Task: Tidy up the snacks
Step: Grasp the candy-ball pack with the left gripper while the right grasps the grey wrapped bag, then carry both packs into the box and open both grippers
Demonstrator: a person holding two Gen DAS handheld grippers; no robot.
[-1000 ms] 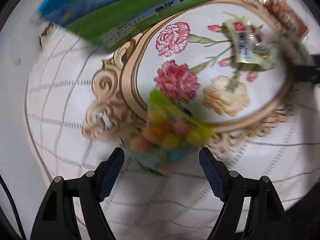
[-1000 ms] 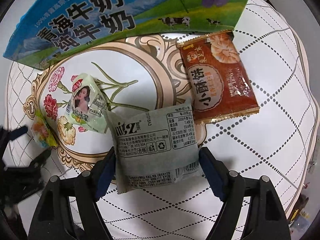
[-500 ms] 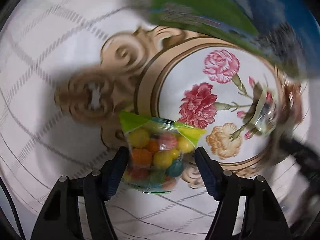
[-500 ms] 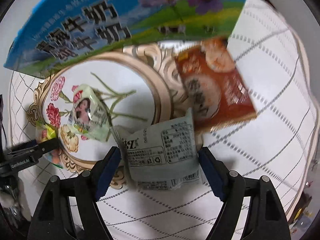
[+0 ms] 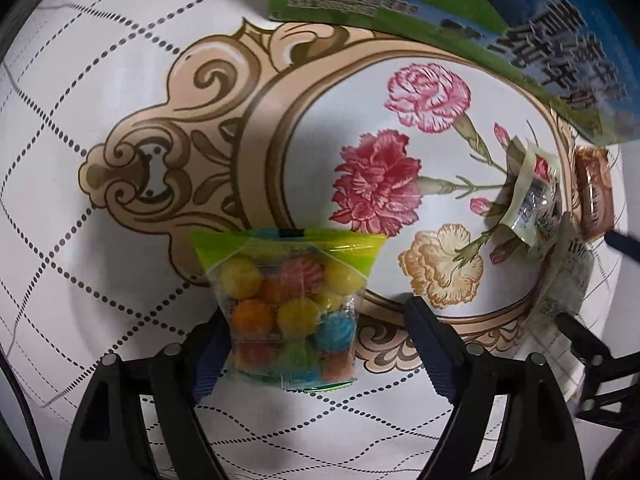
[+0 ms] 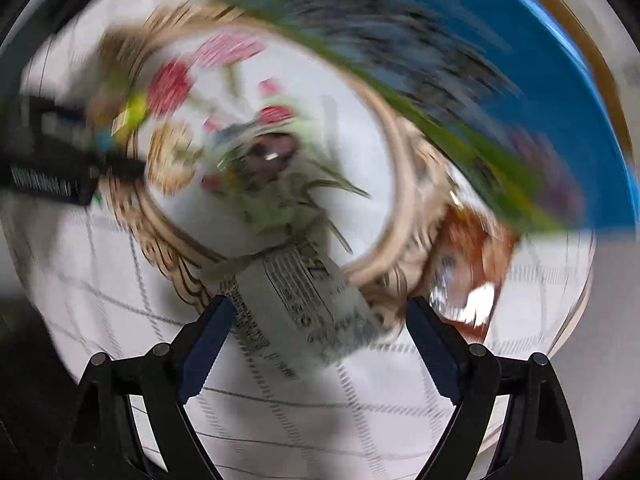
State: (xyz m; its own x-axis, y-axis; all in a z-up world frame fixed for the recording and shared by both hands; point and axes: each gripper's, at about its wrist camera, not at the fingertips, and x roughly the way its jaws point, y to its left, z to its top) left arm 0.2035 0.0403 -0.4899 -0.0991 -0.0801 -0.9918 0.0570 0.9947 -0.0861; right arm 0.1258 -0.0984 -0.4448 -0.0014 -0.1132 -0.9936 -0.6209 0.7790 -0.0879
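Observation:
A clear bag of coloured candy balls [image 5: 290, 312] with a green top lies on the tablecloth between the fingers of my left gripper [image 5: 316, 316]. Its jaws are opening: the left pad sits against the bag's side and the right pad stands clear of it. In the blurred right wrist view, a grey printed snack packet [image 6: 304, 304] lies tilted between the fingers of my right gripper [image 6: 320, 308]. Those jaws are opening too, with a gap on the packet's right side.
A blue and green milk carton box [image 5: 440, 8] stands at the far side of the floral medallion. A pale green packet [image 5: 536, 196] and a brown biscuit packet [image 5: 596, 196] lie near it. The round table's white dotted cloth [image 5: 80, 240] ends at a dark edge.
The left fingers came in around the candy bag, then spread apart again while the gripper rolled. The right gripper rolled sharply, so the grey packet now lies slanted between wider fingers.

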